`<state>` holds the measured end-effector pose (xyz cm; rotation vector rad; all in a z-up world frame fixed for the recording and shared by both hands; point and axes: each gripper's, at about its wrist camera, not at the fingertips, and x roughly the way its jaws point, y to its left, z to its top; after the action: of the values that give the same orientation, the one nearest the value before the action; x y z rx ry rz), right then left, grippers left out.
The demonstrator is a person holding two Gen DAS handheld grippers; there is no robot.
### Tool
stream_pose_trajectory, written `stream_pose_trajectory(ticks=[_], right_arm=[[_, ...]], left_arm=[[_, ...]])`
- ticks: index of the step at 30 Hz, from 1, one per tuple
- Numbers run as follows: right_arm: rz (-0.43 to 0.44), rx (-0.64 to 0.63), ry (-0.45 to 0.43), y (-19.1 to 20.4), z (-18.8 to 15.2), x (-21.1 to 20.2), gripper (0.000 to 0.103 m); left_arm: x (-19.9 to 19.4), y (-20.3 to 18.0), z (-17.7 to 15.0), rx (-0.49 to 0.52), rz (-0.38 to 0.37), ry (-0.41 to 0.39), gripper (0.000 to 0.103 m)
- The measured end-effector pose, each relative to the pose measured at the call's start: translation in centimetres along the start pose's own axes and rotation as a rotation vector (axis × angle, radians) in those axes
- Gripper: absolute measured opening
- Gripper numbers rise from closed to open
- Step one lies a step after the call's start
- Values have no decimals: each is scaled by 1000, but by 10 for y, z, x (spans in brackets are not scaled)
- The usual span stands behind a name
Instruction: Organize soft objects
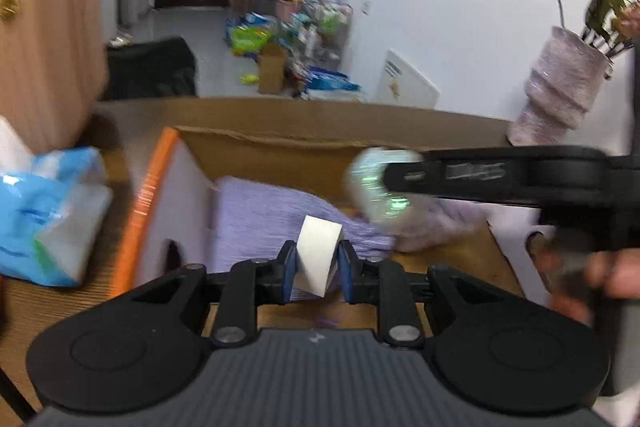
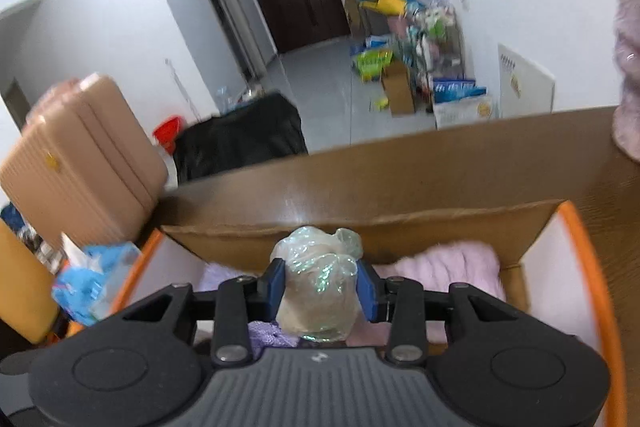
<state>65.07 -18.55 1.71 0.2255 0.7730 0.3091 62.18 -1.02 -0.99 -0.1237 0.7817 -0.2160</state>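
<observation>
My left gripper (image 1: 317,261) is shut on a white roll of soft tape (image 1: 318,257) and holds it over the open cardboard box (image 1: 280,147). In the box lie a folded purple cloth (image 1: 272,211) and a pink fluffy cloth (image 2: 452,263). My right gripper (image 2: 321,287) is shut on a soft lump wrapped in clear plastic (image 2: 318,287), also above the box. In the left wrist view the right gripper (image 1: 384,183) reaches in from the right with that wrapped lump (image 1: 378,187).
The box has an orange left rim (image 1: 148,195) and stands on a brown table (image 2: 400,167). A blue tissue pack (image 1: 44,211) lies left of it. A pink suitcase (image 1: 44,27) stands behind that. A pink vase with flowers (image 1: 560,87) stands at the back right.
</observation>
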Motion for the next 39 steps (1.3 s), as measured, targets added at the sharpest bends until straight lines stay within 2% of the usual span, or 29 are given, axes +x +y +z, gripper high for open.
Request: stream_pose_trajectory(ticks=[1,3,5,6,9,11,16,24,26,29,34,39], right_arm=[[-6,-19,16,1,-2,7,42],[2,-16,63,1,-3,16,50],[12,-27,69,3,-3,12,65],[9,-43,72,5,-3,7,67],[-12,-99,28,14,-1,-20,68],[-24,-116,-6,18,4,-44,69],[-46,-144,-86,24,14,-115,71],[-79,-185,-225,36,15,-241,82],[-80,-197,-255,40,10,-271,84],[-92,-210,-293,44,0,-300,86],[-109,-236,-364,46,-32,-336,87],[-122,-268,-439,44,-75,-364,90]], left_arm=[[5,-2,-1,12,-7,15,23],[9,-5,-4,34,17,23,36],[5,-3,-4,35,27,18,48],[1,-1,-3,25,35,16,50],[-21,6,5,1,58,-14,51],[-41,10,10,5,101,-49,54],[-111,7,24,20,169,-150,62],[-230,-29,31,74,180,-334,83],[-254,-38,27,87,177,-368,86],[-281,-50,16,91,183,-419,99],[-307,-59,-11,121,197,-490,102],[-330,-52,-51,100,203,-511,103]])
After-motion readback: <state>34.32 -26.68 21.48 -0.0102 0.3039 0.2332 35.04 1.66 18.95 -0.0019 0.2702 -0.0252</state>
